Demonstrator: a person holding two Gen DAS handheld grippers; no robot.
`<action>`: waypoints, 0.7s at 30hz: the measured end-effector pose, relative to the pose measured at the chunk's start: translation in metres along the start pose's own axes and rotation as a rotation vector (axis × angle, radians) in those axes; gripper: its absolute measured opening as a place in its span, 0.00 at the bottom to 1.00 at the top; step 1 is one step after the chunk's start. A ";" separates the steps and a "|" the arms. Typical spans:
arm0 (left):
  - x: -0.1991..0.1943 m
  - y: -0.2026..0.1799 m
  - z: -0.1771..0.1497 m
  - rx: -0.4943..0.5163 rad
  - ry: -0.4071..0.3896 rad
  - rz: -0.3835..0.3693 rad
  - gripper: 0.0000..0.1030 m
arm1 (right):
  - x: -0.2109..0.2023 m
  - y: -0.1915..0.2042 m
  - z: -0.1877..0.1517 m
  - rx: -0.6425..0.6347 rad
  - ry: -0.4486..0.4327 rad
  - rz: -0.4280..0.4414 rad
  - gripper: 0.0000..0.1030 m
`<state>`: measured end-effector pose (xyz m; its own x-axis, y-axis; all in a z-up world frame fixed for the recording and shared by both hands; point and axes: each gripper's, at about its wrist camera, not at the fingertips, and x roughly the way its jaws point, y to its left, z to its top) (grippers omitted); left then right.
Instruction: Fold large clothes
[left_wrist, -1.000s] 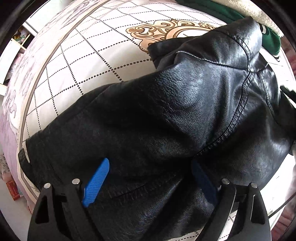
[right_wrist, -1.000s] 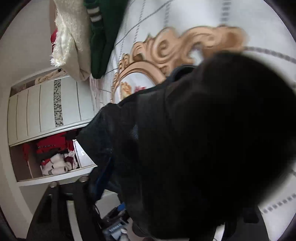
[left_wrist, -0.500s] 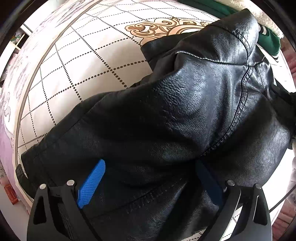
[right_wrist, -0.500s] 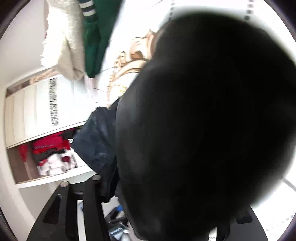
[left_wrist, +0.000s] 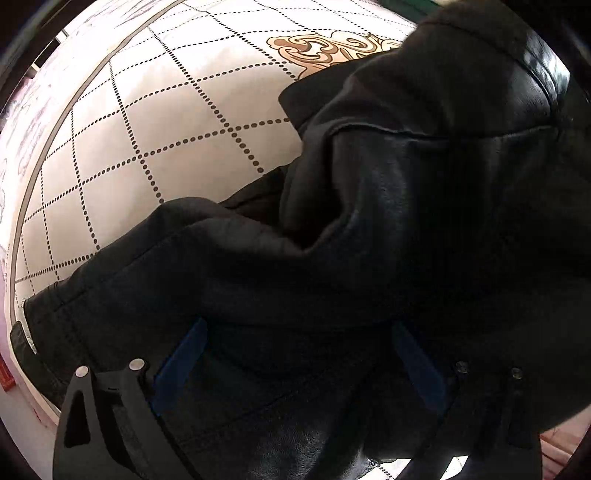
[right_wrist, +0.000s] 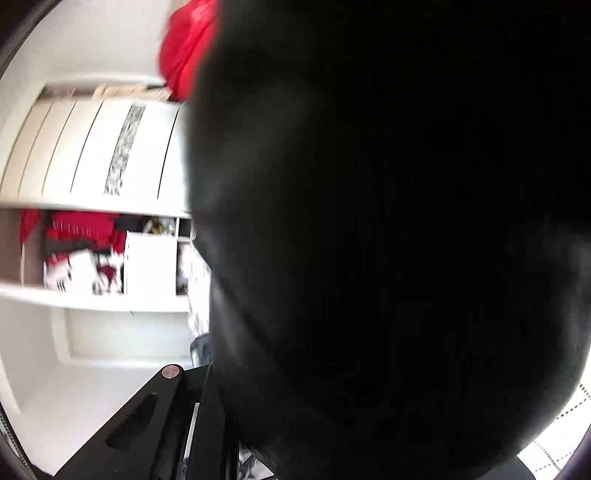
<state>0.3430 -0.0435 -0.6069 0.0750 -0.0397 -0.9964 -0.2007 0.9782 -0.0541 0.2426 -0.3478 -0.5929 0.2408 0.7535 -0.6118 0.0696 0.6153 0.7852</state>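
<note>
A black leather jacket (left_wrist: 388, 229) lies on a white bedspread (left_wrist: 177, 122) and fills most of the left wrist view. My left gripper (left_wrist: 299, 354) points down over its lower part, open wide. Its blue pads (left_wrist: 181, 363) stand apart on either side of a stretch of leather without pinching it. In the right wrist view the jacket (right_wrist: 388, 221) is a dark mass right against the lens. My right gripper (right_wrist: 295, 376) has its jaws closing with the jacket between them. Only its left finger (right_wrist: 177, 413) shows; the pads are hidden by the leather.
The bedspread has a dotted grid and a gold ornament (left_wrist: 332, 48); its edge (left_wrist: 26, 206) curves down the left side. Beyond the bed stand a white wardrobe (right_wrist: 103, 147), an open shelf of red and white clothes (right_wrist: 74, 247) and a red garment (right_wrist: 184, 44).
The right side of the jacket has risen toward the left camera and darkened it. The right gripper's fingers have drawn together, and its view has swung from the bedspread up to the wardrobe.
</note>
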 end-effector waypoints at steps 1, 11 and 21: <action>-0.001 0.003 0.000 0.003 -0.002 -0.010 1.00 | 0.002 0.007 -0.004 -0.015 0.003 -0.005 0.17; -0.028 0.101 -0.041 -0.233 -0.012 -0.133 0.98 | 0.027 0.138 -0.094 -0.471 -0.008 -0.276 0.17; -0.080 0.236 -0.144 -0.494 -0.090 -0.199 0.94 | 0.146 0.249 -0.281 -1.174 0.120 -0.451 0.17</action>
<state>0.1492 0.1610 -0.5492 0.2374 -0.1759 -0.9554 -0.6078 0.7403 -0.2873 0.0235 -0.0195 -0.5140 0.3264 0.4023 -0.8554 -0.7919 0.6105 -0.0150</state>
